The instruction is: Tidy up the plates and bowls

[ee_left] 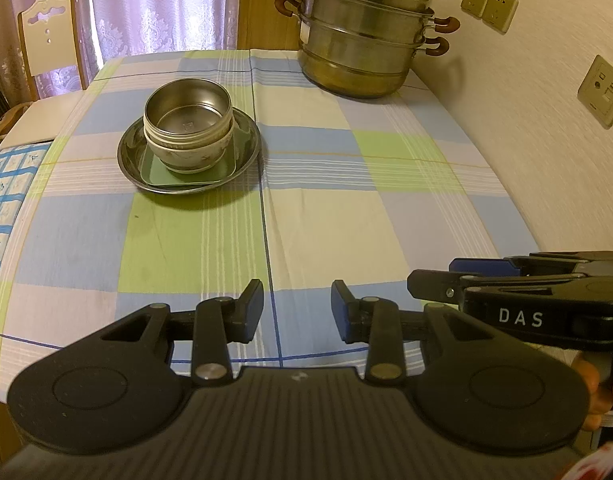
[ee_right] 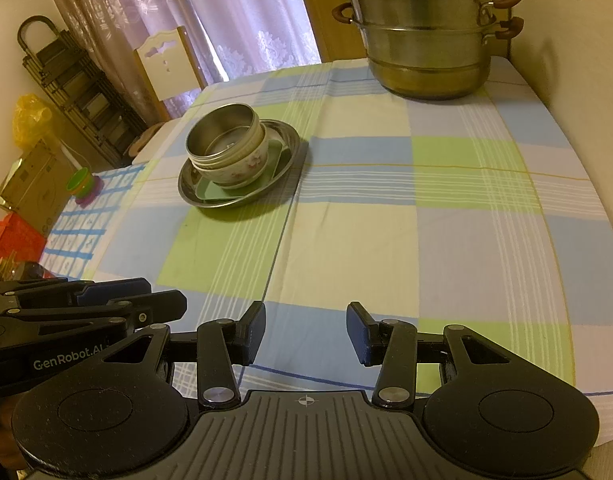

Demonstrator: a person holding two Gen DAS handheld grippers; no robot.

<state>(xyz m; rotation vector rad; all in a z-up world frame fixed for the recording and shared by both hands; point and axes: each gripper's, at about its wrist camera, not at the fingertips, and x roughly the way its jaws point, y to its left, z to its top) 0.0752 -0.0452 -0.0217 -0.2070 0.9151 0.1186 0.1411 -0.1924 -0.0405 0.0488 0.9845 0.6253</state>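
Jaws of both grippers gape, empty; steel bowl (ee_left: 187,110) stacked upright, mouth up.

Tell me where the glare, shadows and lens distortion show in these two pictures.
Left wrist view: bright glare on the steamer pot lid, a shadow right of the stacked bowls, table edges bowed by the fisheye. Right wrist view: the same lid glare and curved edges, warm yellowish light.

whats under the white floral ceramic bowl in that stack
A green square plate lies under the white floral ceramic bowl, inside a round steel plate. The bowl hides the green plate's middle.
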